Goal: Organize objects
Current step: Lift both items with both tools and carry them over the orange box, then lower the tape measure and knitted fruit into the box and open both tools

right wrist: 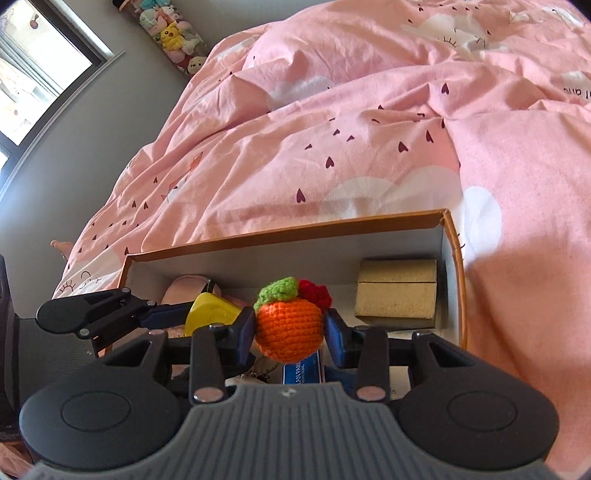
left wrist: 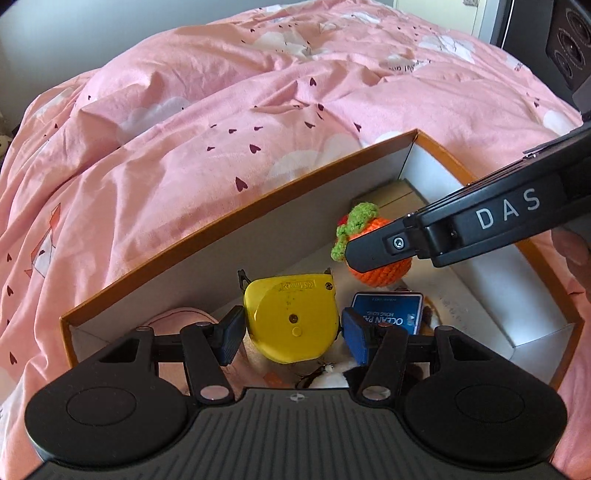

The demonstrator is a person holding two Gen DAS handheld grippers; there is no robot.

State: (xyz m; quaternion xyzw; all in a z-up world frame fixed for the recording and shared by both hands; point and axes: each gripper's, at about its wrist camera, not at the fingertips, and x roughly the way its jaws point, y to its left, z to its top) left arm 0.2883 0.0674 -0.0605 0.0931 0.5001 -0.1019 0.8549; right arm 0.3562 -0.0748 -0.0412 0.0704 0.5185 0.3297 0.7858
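Observation:
An open orange-rimmed cardboard box (left wrist: pixel 229 236) lies on a pink bed; it also shows in the right wrist view (right wrist: pixel 280 232). My left gripper (left wrist: pixel 293 330) is shut on a yellow tape measure (left wrist: pixel 291 317) inside the box. My right gripper (right wrist: pixel 290 328) is shut on an orange crocheted fruit (right wrist: pixel 288 328) with a green leaf, held over the box. That fruit (left wrist: pixel 384 271) and the right gripper's finger (left wrist: pixel 384 251) show in the left wrist view. The tape measure (right wrist: pixel 210 314) shows in the right wrist view.
In the box lie a blue card (left wrist: pixel 388 312), a brown paper-wrapped block (right wrist: pixel 397 288), a pink soft item (right wrist: pixel 186 290) and small keychain pieces (left wrist: pixel 325 374). The pink duvet (left wrist: pixel 221 110) surrounds the box. A window (right wrist: pixel 33 74) and plush toys (right wrist: pixel 173 33) are at the far wall.

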